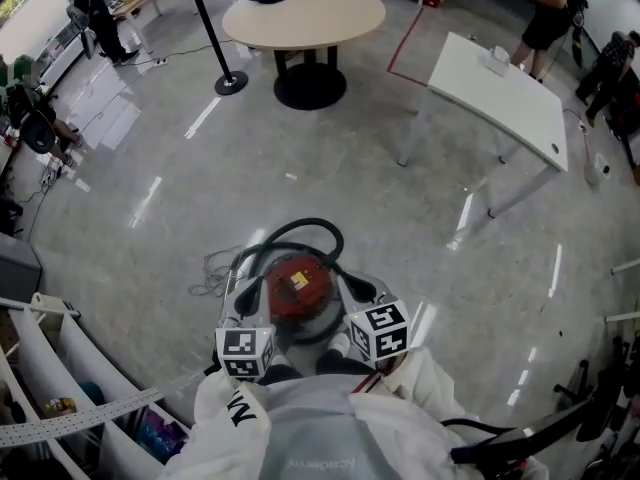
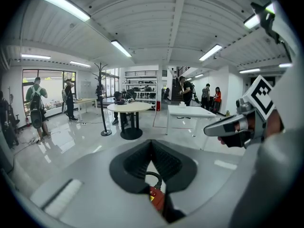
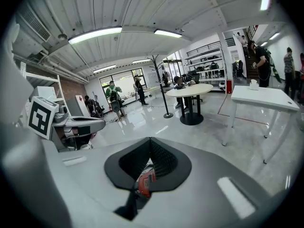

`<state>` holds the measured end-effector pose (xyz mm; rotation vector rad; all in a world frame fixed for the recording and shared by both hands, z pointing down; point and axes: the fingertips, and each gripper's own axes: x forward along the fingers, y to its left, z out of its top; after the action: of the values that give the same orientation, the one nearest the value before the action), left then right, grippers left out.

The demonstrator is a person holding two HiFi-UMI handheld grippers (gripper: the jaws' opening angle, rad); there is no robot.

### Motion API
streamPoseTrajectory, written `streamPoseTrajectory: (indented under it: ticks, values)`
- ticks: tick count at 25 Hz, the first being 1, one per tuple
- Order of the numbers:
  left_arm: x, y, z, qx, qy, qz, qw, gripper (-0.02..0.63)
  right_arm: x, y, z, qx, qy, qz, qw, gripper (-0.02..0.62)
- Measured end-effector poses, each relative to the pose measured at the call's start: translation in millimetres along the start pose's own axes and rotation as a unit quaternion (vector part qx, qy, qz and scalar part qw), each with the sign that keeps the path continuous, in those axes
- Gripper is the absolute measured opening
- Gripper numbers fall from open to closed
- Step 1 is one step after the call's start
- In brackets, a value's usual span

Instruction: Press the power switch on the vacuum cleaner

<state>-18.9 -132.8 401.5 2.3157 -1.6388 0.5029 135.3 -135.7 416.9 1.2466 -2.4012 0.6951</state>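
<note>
The vacuum cleaner [image 1: 297,288] stands on the floor right in front of me, with a round red top and a black hose looped behind it. Both grippers hover over it, side by side and pointing forward. My left gripper [image 1: 240,313] is over the vacuum's left side and my right gripper [image 1: 362,303] over its right side. In the left gripper view the left gripper [image 2: 152,144] has its black pads meeting, with a sliver of the red vacuum [image 2: 156,198] showing below. The right gripper [image 3: 150,141] also stands shut on nothing, with the vacuum [image 3: 145,182] below it.
A thin cable [image 1: 210,268] lies on the glossy floor to the vacuum's left. Further off stand a round table [image 1: 305,13], a white table [image 1: 500,83] and a black coat-stand base [image 1: 230,83]. White shelving [image 1: 60,368] runs along my left. People stand at the room's edges.
</note>
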Motion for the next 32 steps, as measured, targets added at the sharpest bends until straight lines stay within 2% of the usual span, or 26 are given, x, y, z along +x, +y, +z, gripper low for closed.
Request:
streamPoseTrajectory:
  ticks: [10,23,32]
  values:
    - [-3,-11,9,0.02,-0.017,-0.031,0.9992,0.0,-21,-4,-9,0.018,-0.014,-0.033,0.999,0.0]
    - [-79,11,-25,0.021,-0.028,-0.056,0.9978,0.0,-36,78,-32,0.009,-0.022,-0.052,0.998,0.0]
    - [-128,31,-47,0.026,-0.041,-0.067,0.9965,0.0,-58,122,-57,-0.002,-0.038,-0.09,0.995,0.0]
